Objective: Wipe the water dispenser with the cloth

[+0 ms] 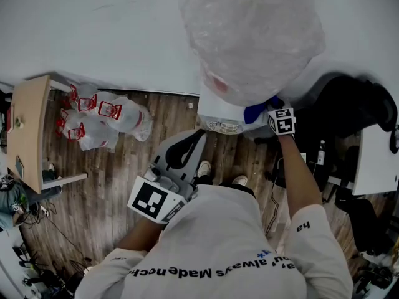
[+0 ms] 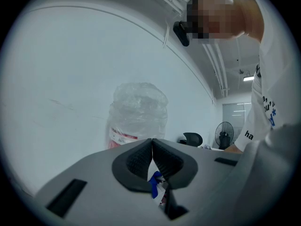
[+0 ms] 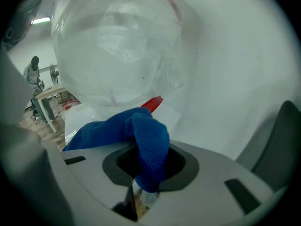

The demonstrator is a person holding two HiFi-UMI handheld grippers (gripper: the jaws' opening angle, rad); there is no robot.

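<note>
Blue cloth [image 3: 141, 131] — clamped by right gripper [image 3: 148, 166] — trails left toward dispenser [image 1: 212, 109] (left gripper [image 2: 152, 159] closed).

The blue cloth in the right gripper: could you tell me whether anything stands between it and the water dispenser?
Nothing visible does. The right gripper is shut on the blue cloth, whose free end seems to rest on top of the water dispenser, below the plastic-wrapped bottle.
</note>
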